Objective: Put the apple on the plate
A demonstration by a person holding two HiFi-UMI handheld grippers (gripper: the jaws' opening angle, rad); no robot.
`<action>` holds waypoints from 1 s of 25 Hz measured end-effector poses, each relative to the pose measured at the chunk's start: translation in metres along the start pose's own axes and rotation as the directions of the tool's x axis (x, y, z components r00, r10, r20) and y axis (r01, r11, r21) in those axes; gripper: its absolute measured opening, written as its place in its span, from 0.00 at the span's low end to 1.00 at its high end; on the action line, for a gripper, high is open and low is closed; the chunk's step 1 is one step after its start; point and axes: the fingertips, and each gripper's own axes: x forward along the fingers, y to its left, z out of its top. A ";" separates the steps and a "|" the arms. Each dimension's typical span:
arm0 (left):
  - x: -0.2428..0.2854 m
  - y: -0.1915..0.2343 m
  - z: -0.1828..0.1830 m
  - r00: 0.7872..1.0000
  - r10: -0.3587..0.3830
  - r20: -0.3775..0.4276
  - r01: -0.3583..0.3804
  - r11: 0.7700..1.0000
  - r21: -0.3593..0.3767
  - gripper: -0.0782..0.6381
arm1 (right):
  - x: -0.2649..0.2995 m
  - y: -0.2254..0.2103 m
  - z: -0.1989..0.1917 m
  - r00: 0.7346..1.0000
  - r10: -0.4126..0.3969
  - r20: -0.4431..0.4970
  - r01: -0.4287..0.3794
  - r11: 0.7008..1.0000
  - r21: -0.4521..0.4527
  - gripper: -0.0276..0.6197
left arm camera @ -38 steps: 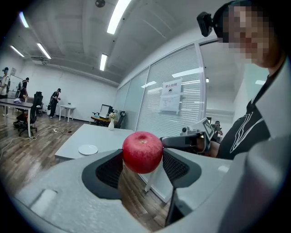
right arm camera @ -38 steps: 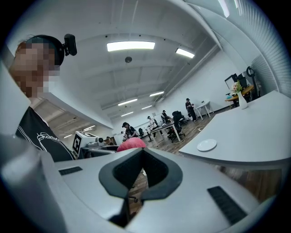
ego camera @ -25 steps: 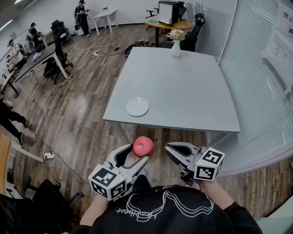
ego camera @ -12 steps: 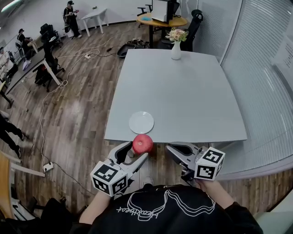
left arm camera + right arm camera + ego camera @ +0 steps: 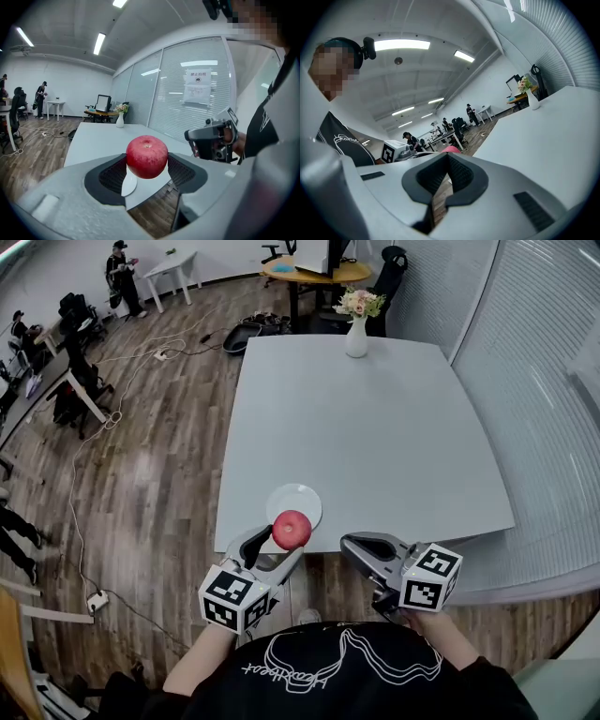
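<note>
A red apple (image 5: pixel 292 529) (image 5: pixel 147 156) sits between the pads of my left gripper (image 5: pixel 281 542) (image 5: pixel 147 165), which is shut on it. It hangs over the near left edge of the grey table (image 5: pixel 375 427), right in front of the small white plate (image 5: pixel 300 497) (image 5: pixel 128 184), and overlaps the plate's near rim in the head view. My right gripper (image 5: pixel 349 546) (image 5: pixel 447 156) floats beside it off the table's near edge, shut with nothing in it. A sliver of the apple (image 5: pixel 451 149) shows past its jaws.
A white vase of flowers (image 5: pixel 355 334) stands at the table's far edge. A glass wall with blinds (image 5: pixel 544 381) runs along the right. Wooden floor (image 5: pixel 150 474) with cables lies to the left, and desks, chairs and people stand farther back.
Both grippers have come forward to the table. The apple, earlier over the floor short of the edge, now hangs at the table's near edge by the plate. The grip is unchanged.
</note>
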 end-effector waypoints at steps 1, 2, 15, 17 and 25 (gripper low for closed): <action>0.006 0.005 -0.001 1.000 -0.009 -0.008 0.009 1.000 0.001 0.50 | 0.002 -0.004 0.001 1.000 -0.010 0.002 0.010 1.000 0.006 0.06; 0.011 0.009 -0.002 1.000 -0.016 -0.016 0.016 1.000 0.002 0.50 | 0.004 -0.008 0.001 1.000 -0.021 0.003 0.021 1.000 0.011 0.06; 0.063 0.043 -0.023 0.996 -0.027 -0.090 0.034 0.996 0.079 0.50 | 0.000 -0.046 0.000 0.992 -0.126 0.026 0.124 0.990 0.072 0.06; 0.071 0.050 -0.031 0.994 -0.012 -0.106 0.023 0.995 0.099 0.50 | -0.003 -0.051 -0.001 0.990 -0.139 0.028 0.137 0.987 0.080 0.06; 0.093 0.070 -0.059 0.989 0.012 -0.146 0.002 0.996 0.094 0.50 | -0.008 -0.059 -0.004 0.985 -0.173 0.015 0.171 0.981 0.097 0.06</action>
